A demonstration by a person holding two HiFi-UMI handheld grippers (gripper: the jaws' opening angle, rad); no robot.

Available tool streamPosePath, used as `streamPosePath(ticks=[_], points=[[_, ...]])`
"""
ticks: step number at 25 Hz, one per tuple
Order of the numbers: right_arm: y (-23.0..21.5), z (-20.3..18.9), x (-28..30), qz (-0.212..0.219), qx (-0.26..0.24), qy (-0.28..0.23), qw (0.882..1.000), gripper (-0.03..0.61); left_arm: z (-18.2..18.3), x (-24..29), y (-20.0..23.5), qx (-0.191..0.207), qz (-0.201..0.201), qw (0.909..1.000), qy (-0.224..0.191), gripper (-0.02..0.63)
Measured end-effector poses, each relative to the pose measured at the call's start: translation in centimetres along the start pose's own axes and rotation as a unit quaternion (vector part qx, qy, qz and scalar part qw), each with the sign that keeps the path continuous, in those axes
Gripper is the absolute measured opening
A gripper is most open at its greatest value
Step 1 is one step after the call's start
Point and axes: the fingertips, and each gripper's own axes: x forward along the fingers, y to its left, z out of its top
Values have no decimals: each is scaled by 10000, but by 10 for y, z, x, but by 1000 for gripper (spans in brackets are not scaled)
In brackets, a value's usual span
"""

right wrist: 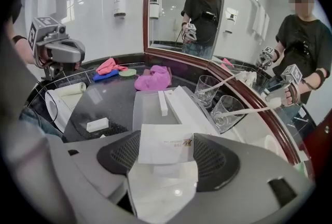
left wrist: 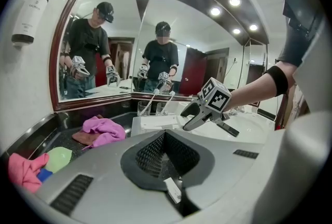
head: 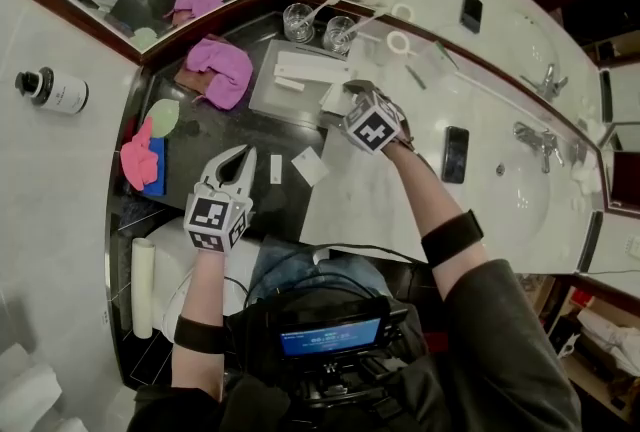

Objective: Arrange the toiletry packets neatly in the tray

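R gripper (head: pixel 347 98): fingers spread wide & clamped on both side edges of a flat packet (right wrist: pixel 165 146), white w/ a small print mark. It sits at the tray's (head: pixel 266 102) 4 o'clock edge; can't tell if it touches the tray.

The tray is clear plastic. A long packet (head: pixel 312 68) lies slantwise in it, w/ a short stick (head: pixel 288 83) just at its 8 o'clock.

Outside the tray, on the dark part of the table (head: pixel 215 128) at its 6 o'clock, are a square packet (head: pixel 309 166) & a thin packet (head: pixel 275 168), side by side & apart.

L gripper (head: pixel 243 155): fingers fully together, nothing in them, just at the thin packet's 9 o'clock.

The pink cloth (head: pixel 222 70) is at the tray's 9 o'clock. Two glasses (head: pixel 298 20) stand at its 12, each w/ a toothbrush. A phone (head: pixel 455 154) lies at R gripper's 3 o'clock.
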Motion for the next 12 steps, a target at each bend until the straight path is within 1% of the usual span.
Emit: streamPosePath(ticks=[3, 6, 9, 12], points=[[4, 4, -21, -117, 123, -233, 9996, 337, 5, 2, -9, 76, -67, 9999, -18, 3], [15, 4, -44, -163, 432, -510, 9976, 337, 9, 6, -22, 101, -178, 9998, -31, 3], [26, -4, -65, -279, 750, -724, 9942, 337, 13, 9, -35, 107, -302, 9995, -46, 3], [35, -20, -83, -446, 932, -781, 9916, 337, 18, 14, -48, 204, -436, 9988, -22, 3]])
